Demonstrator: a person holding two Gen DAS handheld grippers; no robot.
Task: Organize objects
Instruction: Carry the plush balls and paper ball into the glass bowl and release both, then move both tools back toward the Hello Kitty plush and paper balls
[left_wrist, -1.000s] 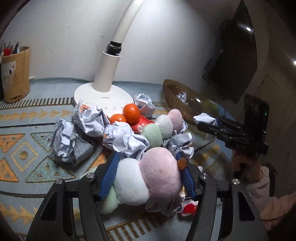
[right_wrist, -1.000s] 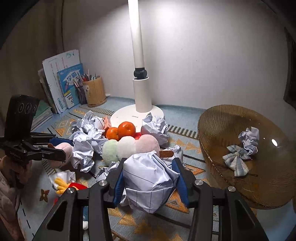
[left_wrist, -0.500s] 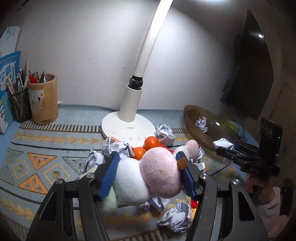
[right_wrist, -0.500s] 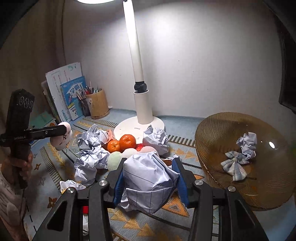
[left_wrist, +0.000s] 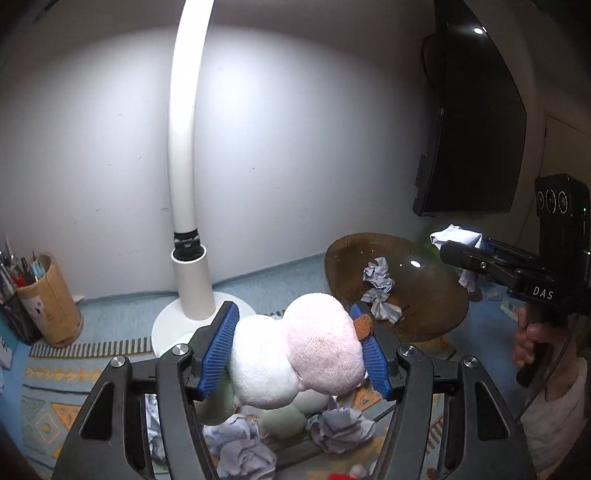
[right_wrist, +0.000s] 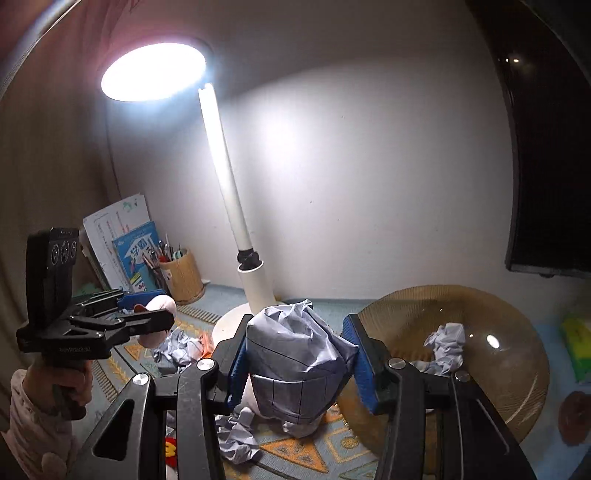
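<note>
My left gripper is shut on a plush dango toy with pink, white and green balls, held high above the mat. It also shows in the right wrist view at the left. My right gripper is shut on a crumpled paper ball, raised beside the amber glass bowl. It also shows in the left wrist view above the bowl. The bowl holds crumpled paper and a plaid bow. Several paper balls and another dango toy lie below.
A white desk lamp stands at the middle back, lit. A pen holder and books stand at the left. A dark monitor hangs at the right. A red and yellow toy lies on the patterned mat.
Both grippers have lifted well above the mat with their loads. The right gripper has moved closer to the bowl; the oranges have dropped out of view.
</note>
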